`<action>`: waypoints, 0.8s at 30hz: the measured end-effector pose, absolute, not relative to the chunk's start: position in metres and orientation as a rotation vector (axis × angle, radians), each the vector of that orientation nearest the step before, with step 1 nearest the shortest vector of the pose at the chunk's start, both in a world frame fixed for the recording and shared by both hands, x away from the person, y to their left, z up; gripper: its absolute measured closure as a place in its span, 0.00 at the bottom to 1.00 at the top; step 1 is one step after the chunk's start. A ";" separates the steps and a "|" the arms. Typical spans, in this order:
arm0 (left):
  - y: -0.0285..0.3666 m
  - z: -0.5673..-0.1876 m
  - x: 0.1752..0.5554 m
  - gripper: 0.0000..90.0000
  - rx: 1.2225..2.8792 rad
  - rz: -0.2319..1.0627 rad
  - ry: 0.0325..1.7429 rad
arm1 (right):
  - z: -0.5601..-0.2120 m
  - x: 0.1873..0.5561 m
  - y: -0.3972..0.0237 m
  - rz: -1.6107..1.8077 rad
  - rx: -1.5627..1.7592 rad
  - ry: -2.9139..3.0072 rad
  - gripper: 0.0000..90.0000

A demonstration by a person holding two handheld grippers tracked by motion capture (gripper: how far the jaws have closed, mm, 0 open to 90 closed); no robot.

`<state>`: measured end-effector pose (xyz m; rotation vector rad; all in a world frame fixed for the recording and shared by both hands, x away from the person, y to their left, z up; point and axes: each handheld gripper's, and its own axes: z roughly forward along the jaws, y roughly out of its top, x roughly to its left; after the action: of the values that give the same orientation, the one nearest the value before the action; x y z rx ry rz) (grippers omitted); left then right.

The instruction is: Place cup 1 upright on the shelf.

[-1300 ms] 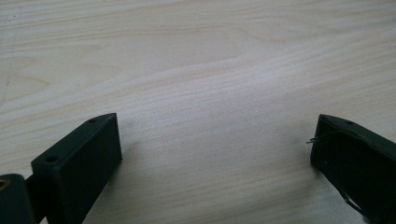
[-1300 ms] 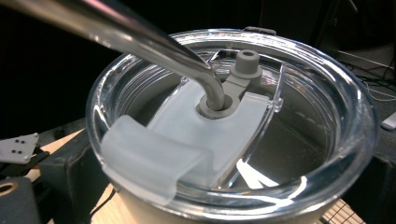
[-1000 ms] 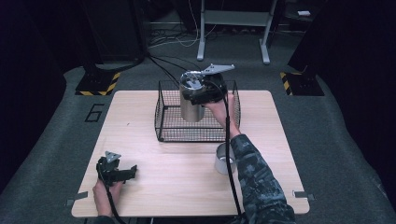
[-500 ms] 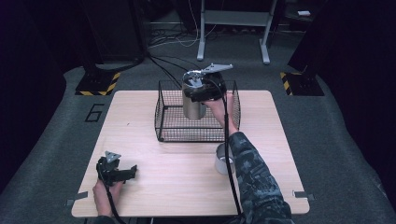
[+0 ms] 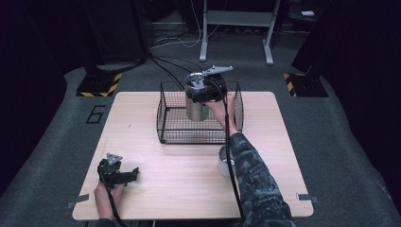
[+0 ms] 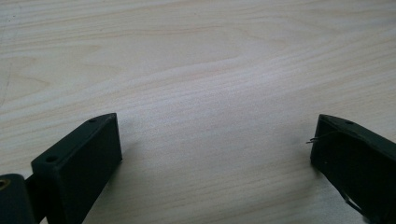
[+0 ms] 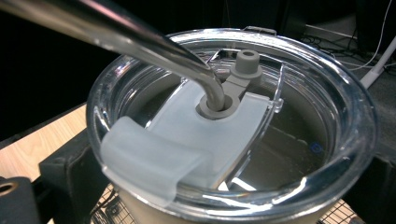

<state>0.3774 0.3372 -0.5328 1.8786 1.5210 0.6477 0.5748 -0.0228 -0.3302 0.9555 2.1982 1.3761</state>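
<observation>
- The right gripper [image 5: 202, 94] was clamped on a steel tumbler [image 5: 196, 106], held upright over the wire basket [image 5: 170, 124] at the far middle of the table [image 5: 156, 189].
- In the high view the tumbler's lower part sat inside the basket walls; whether its base touched the basket floor could not be told.
- In the right gripper view the tumbler [image 7: 233, 140] sat between the two black jaws, one at each side of its body, just under the rim.
- A clear lid [image 7: 327, 116] with a frosted slider [image 7: 187, 135] closed the tumbler, and a bent metal straw [image 7: 140, 42] ran through a grey grommet in the lid.
- The person's right forearm, in a camouflage sleeve [image 5: 255, 175], reached from the near edge across the table to the basket.
- A small metal cup [image 5: 223, 161] stood on the table just in front of the basket, beside that sleeve.
- The left gripper [image 5: 130, 174] rested low at the near left corner of the table, well apart from the basket, in the person's left hand [image 5: 105, 198].
- In the left gripper view its jaws stood wide apart with bare wood [image 6: 210, 93] between them, holding nothing.
</observation>
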 end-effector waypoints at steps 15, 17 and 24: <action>0.337 -0.533 0.377 0.02 1.879 0.648 1.521 | -0.346 0.586 -0.018 1.345 1.001 2.213 0.04; 0.337 -0.533 0.377 0.02 1.879 0.648 1.521 | -0.348 0.586 -0.017 1.340 1.021 2.219 0.04; 0.337 -0.532 0.377 0.02 1.884 0.643 1.521 | -0.359 0.590 -0.015 1.309 1.045 2.251 0.04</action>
<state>0.3773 0.3374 -0.5324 1.8838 1.5212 0.6426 0.5903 -0.0155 -0.3594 1.0451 2.2513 1.3089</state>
